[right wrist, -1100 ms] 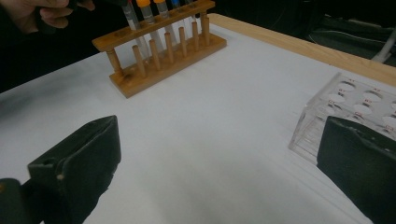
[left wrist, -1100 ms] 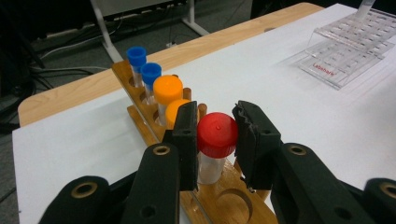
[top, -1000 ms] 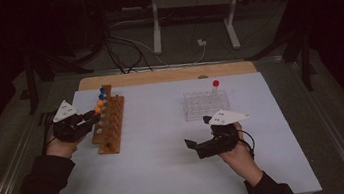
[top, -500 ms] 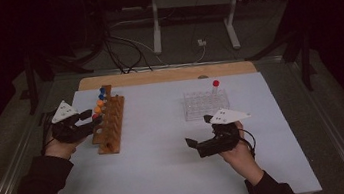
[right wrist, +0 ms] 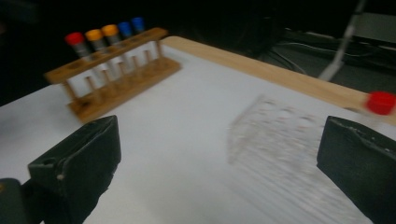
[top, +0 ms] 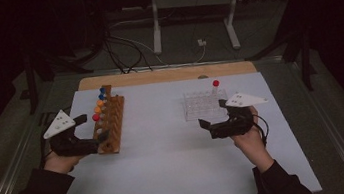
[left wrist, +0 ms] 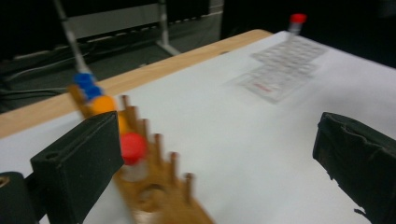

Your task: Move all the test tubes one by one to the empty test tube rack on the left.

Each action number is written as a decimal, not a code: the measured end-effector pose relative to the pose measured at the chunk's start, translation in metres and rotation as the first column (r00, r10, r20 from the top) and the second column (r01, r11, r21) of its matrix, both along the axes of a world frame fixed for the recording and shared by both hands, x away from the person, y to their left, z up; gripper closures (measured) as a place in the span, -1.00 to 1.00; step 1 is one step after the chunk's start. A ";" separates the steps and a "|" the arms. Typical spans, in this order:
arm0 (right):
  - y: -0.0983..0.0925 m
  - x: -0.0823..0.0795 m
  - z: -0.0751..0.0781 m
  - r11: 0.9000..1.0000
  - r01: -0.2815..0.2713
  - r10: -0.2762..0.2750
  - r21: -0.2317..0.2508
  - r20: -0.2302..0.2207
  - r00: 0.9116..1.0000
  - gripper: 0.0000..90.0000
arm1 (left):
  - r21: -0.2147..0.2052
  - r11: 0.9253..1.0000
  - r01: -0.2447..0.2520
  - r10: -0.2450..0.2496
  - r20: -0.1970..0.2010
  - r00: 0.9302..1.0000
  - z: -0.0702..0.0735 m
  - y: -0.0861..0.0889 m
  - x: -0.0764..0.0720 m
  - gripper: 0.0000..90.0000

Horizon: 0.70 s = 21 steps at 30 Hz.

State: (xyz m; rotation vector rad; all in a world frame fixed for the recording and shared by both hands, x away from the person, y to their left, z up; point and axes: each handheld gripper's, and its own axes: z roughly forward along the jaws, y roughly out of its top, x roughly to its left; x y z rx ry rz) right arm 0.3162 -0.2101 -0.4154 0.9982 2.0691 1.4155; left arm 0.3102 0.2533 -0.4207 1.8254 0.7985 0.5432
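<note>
A wooden rack [top: 111, 122] at the left holds a red-capped tube [top: 95, 117], then orange-capped and blue-capped tubes behind it. My left gripper [top: 91, 128] is at the rack's near end. Its jaws have just been opening and now stand wide. In the left gripper view the red-capped tube [left wrist: 133, 151] stands in the wooden rack [left wrist: 161, 198] just inside the left jaw, with no pad pressing on it. My right gripper [top: 212, 114] is open, just in front of a clear rack [top: 205, 105]. That rack holds one red-capped tube [top: 215, 85] at its far right corner.
White paper [top: 169, 168] covers the table, and a wooden edge [top: 167, 75] shows at the back. Table-frame legs and cables [top: 155, 23] lie on the dark floor beyond. A metal rail [top: 12, 163] runs along the left side.
The left jaws opened wide and that hand drew back toward the near edge. The right gripper moved away from the person, up to the clear rack.
</note>
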 end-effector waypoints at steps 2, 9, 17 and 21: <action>-0.007 0.007 0.001 1.000 0.030 -0.030 -0.007 -0.001 1.000 -1.00 | 0.003 1.000 0.020 -0.020 0.005 1.000 -0.005 -0.006 -0.007 -0.95; -0.026 0.032 -0.004 0.991 0.128 -0.128 -0.029 0.013 0.992 -1.00 | -0.005 0.997 0.072 -0.072 -0.003 0.997 -0.017 -0.017 -0.021 -0.95; -0.031 0.066 -0.022 0.978 0.195 -0.198 -0.068 -0.038 0.979 -0.96 | 0.001 0.996 0.090 -0.090 -0.018 0.996 -0.024 -0.021 -0.025 -0.95; -0.029 0.079 -0.030 0.971 0.221 -0.227 -0.090 -0.060 0.972 -0.85 | 0.011 0.996 0.088 -0.087 -0.030 0.996 -0.027 -0.023 -0.024 -0.95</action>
